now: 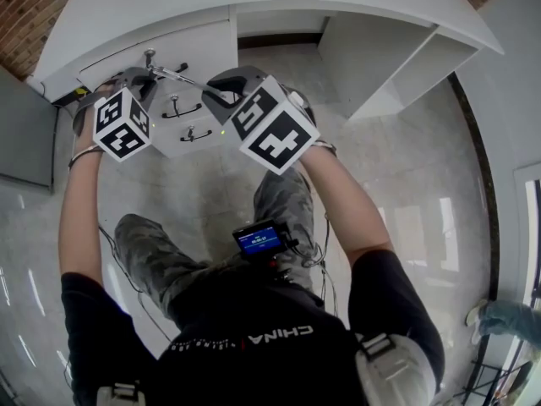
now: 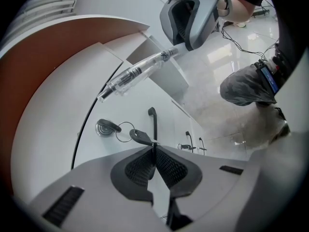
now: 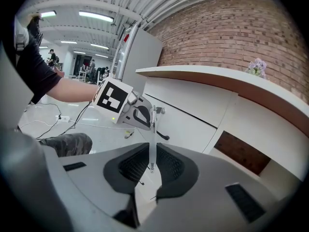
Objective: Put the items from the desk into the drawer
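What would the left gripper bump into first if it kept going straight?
Probably the black handle on the white drawer front, just past the key pinched in the left gripper; depth is hard to judge.

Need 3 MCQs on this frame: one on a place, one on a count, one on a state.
1. Where is the clear pen?
A. lying on the desk
B. in the right gripper
C. inside a drawer

2. How many drawer handles show in the head view?
A. one
B. three
C. five

3. The left gripper is:
A. wide open, empty
B. shut on a key
C. shut on the pen

Key: 1 B, its jaws clamp the pen's end. 2 B, three dark handles sit one below another. 3 B, the jaws pinch the key, which a ring links to the lock.
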The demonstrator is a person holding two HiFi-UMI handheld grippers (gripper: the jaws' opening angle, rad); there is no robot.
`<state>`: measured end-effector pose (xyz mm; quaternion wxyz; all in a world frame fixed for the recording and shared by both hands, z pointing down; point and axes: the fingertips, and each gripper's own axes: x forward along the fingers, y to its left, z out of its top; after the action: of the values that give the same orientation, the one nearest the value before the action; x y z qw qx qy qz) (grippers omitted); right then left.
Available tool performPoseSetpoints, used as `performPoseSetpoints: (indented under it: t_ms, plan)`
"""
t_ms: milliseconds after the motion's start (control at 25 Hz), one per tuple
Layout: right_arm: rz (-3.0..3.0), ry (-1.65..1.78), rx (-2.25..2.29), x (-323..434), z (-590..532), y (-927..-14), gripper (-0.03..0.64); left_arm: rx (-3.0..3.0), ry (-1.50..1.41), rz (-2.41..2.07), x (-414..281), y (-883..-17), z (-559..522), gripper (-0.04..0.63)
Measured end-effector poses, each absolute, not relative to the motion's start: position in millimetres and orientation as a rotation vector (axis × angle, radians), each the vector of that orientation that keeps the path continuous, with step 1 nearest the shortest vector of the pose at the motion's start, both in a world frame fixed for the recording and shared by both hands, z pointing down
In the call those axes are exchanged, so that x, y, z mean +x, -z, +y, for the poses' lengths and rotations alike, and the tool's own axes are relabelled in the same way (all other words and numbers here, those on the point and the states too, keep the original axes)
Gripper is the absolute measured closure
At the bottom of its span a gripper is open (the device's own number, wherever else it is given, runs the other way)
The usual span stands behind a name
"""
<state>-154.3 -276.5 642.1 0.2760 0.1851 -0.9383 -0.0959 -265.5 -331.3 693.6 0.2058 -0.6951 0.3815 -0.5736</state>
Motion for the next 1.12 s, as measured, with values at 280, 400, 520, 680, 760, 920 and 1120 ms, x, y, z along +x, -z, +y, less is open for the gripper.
performPoseSetpoints:
  t_ms: [280, 400, 520, 680, 760, 920, 1120]
  plan:
    - [-2.509, 0.294, 0.483, -144, -266, -629, 0.563, -1.957, 1.598, 1.056, -261, -693, -312, 0.568]
    - [-2.510, 0.306, 0.468, -142, -260, -621, 0.563, -1.965, 1.595, 1.055, -257, -692, -300, 0.568]
    - [-2.521, 0.310, 0.449, -142, -254, -613, 0.563, -1.974, 1.580, 1.061, -255, -692, -287, 0.568]
    - [-2.533, 0.316, 0.428, -139, -246, -604, 0.563, -1.992, 1.557, 1.061, -249, -692, -269, 0.568]
    - [-2.539, 0.316, 0.417, -135, -243, -599, 0.563, -1.995, 1.561, 1.051, -243, -691, -260, 0.568]
    - [-2.553, 0.326, 0.396, -130, -237, -590, 0.563, -2.019, 1.546, 1.046, -234, -689, -242, 0.568]
    - [-2.560, 0.329, 0.385, -131, -224, -583, 0.563, -2.035, 1.548, 1.043, -236, -693, -215, 0.568]
